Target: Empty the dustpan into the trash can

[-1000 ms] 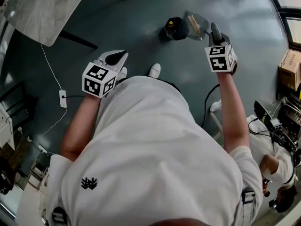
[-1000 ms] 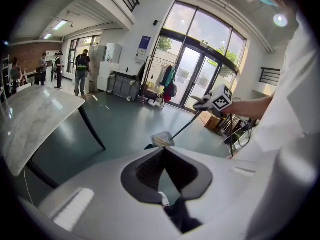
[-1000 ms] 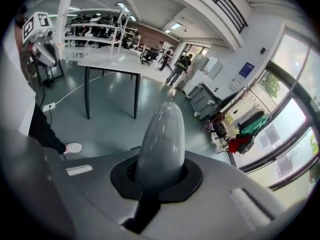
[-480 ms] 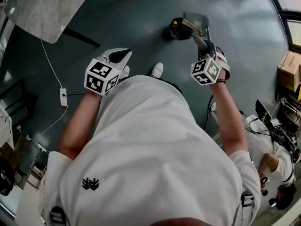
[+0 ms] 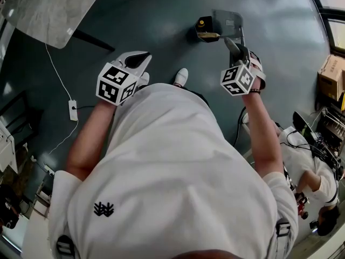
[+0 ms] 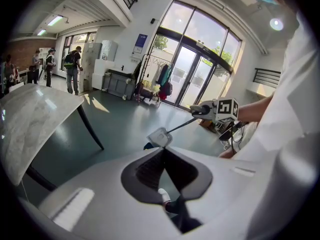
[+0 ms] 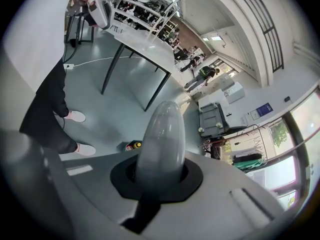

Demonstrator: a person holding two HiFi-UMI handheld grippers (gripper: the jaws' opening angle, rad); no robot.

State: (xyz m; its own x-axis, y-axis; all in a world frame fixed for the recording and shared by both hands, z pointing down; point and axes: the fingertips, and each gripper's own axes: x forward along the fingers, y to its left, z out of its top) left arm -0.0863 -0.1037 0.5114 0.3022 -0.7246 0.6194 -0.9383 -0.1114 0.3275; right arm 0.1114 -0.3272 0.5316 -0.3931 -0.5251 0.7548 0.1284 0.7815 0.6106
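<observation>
A grey dustpan [image 5: 227, 21] hangs tilted above the floor beside a small black trash can [image 5: 200, 30] with a yellow item at its rim. A brown stick [image 5: 208, 35] lies across the gap between pan and can. My right gripper [image 5: 237, 49] is shut on the dustpan's long handle; the rounded handle end [image 7: 160, 136] fills the right gripper view. The left gripper view shows the pan [image 6: 160, 136] tipped over the dark can [image 6: 148, 146]. My left gripper [image 5: 135, 61] is held at waist height to the left, shut on nothing.
A marble-topped table [image 5: 48, 7] with dark legs stands at the upper left. A white power strip [image 5: 71, 111] and its cable lie on the floor at the left. A cardboard box [image 5: 331, 75] and a seated person [image 5: 310, 177] are on the right.
My right gripper has moved left and nearer my body, swinging the dustpan round to tip toward the trash can. The stick has slid from the pan to the can's rim. The left gripper barely moved.
</observation>
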